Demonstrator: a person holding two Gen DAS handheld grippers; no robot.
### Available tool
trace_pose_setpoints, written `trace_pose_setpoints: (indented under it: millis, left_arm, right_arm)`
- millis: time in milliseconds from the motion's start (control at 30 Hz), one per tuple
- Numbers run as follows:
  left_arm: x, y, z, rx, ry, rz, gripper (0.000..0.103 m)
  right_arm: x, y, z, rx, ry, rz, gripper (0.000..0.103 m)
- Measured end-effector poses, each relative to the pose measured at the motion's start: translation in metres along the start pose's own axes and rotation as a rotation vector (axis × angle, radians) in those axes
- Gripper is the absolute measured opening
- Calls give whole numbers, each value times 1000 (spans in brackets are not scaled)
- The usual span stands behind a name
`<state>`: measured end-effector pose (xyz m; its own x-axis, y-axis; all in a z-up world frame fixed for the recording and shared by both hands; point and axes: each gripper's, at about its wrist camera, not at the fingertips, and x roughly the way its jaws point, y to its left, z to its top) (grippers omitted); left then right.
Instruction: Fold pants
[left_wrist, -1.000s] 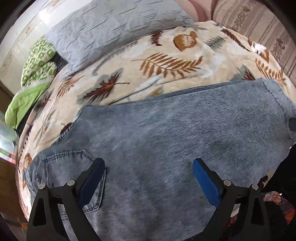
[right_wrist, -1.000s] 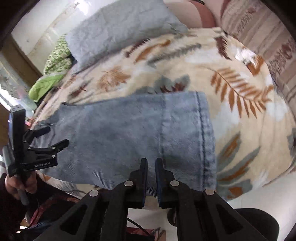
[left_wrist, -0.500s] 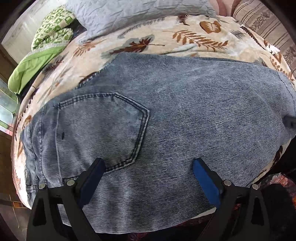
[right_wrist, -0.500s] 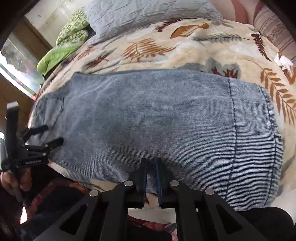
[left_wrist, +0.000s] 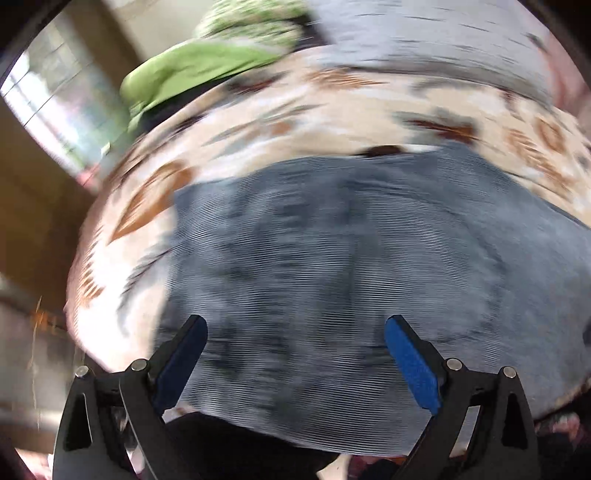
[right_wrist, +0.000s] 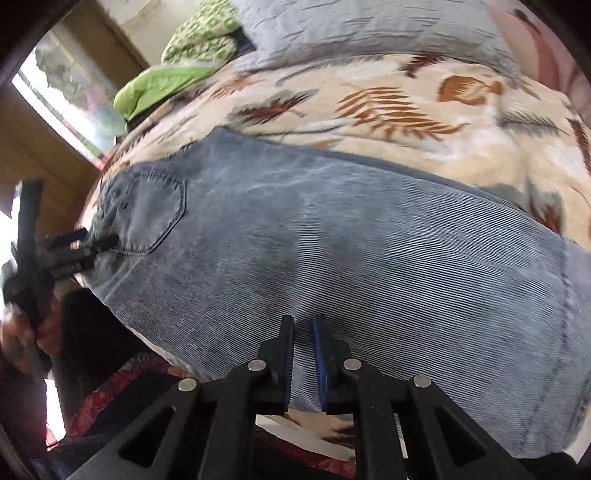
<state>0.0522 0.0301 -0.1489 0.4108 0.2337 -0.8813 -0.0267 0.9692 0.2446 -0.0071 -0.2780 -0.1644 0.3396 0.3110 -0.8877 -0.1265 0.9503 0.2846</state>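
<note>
Left wrist view, blurred: left gripper (left_wrist: 295, 354) jaws wide, nothing between, over one pair of pants (left_wrist: 332, 280) lying flat on leaf-print blanket (left_wrist: 258, 122); likely to snag one layer only. Right wrist view: right gripper (right_wrist: 303, 354) jaws nearly closed, empty, above near edge of pants; two grippers, one back pocket (right_wrist: 153, 214), one grey pillow (right_wrist: 369, 26).

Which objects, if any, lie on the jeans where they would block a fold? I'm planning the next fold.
Nothing visible does. The jeans lie flat on the leaf-print blanket with a bare top surface; the grey pillow and green bedding sit beyond them.
</note>
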Motion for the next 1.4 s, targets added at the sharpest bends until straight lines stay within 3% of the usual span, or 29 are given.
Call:
trace_pose_setpoints:
  millis: [67,200,333,433,533,700,867,1000,1167,1333,1400]
  left_arm:
    - [12,12,0,-41,29,-11,103]
    - [22,16,1,-86,63,-24,103]
    - [6,-1,3,-29,6,35,103]
    - [-12,-12,4,-11,-31,-18,103]
    - [-31,-31,4,29,-82,-26,103]
    - [-64,-65,7,104,-148,-52,103]
    - [-99,-80,14,164,-240,-68,103]
    - [-126,-90,19,181,-296,-77,103]
    - [-142,-106,24,200,-324,-83,103]
    - [-145,-129,22,237,-315,-80,103]
    - [-145,-137,21,252,-315,-75,103]
  right_arm:
    - [15,8,-2,-11,47,14,13]
    - [19,9,-2,-17,39,12,13]
    - [7,-3,-2,28,0,48,13]
    - [-4,-12,-3,33,-46,22,13]
    - [-12,-25,-3,54,-63,-26,13]
    - [-9,-49,-4,109,-36,-82,13]
    - [-14,-56,-4,120,-49,-49,13]
    - [-31,-69,-5,148,-106,-76,13]
    - [-51,-94,-8,177,-152,-183,13]
    - [-52,-124,-16,250,-158,-225,13]
    - [-47,-133,-18,276,-151,-196,13]
